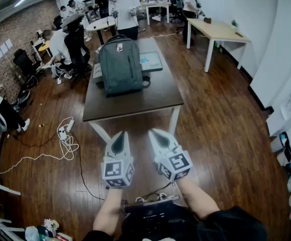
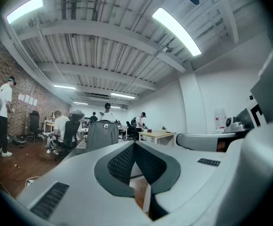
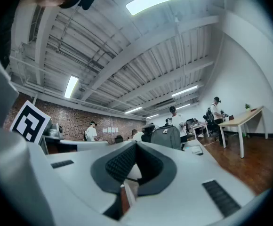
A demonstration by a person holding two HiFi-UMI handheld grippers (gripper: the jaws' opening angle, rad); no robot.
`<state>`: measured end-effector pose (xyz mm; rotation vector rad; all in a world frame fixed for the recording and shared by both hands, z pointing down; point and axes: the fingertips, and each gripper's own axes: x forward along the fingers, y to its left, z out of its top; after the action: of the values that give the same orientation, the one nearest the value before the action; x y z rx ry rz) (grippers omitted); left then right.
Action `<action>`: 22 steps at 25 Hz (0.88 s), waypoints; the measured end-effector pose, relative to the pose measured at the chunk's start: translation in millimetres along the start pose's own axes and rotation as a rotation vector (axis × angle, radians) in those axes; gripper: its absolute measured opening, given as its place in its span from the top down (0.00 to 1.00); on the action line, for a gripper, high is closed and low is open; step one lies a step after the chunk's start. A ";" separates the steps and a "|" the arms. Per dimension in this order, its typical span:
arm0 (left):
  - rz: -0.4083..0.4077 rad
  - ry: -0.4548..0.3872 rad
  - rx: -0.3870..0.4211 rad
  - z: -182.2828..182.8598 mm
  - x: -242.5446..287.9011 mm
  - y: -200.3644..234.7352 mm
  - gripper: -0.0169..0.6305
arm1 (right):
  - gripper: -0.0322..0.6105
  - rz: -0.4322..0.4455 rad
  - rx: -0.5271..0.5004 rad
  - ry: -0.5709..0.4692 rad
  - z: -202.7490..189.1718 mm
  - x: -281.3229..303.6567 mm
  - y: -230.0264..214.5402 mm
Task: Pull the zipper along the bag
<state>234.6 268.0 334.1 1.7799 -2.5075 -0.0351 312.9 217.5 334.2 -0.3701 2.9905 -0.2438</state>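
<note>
A grey bag (image 1: pixel 120 67) sits on the dark table (image 1: pixel 158 97), toward its far left part. The left gripper (image 1: pixel 119 140) and the right gripper (image 1: pixel 159 139) hover side by side before the table's near edge, well apart from the bag. Each has its jaws pressed together on nothing.

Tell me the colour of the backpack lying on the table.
Dark grey; the backpack shows best in the head view, lying on the brown table.

No legible text or labels.
</note>
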 end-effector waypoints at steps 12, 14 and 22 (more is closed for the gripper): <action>0.008 0.017 0.002 -5.9 7.3 -15.5 0.98 | 0.94 0.018 -0.017 0.012 4.5 -6.3 -13.8; 0.005 0.011 0.002 -4.8 18.6 -9.3 0.98 | 0.94 0.020 -0.026 0.007 5.6 5.2 -18.2; -0.001 0.003 -0.017 -11.4 82.0 37.8 0.98 | 0.94 0.007 -0.050 0.014 -9.6 76.1 -47.4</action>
<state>172.8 203.4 351.0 1.7729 -2.4966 -0.0530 249.3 154.5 344.5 -0.3650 3.0156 -0.1724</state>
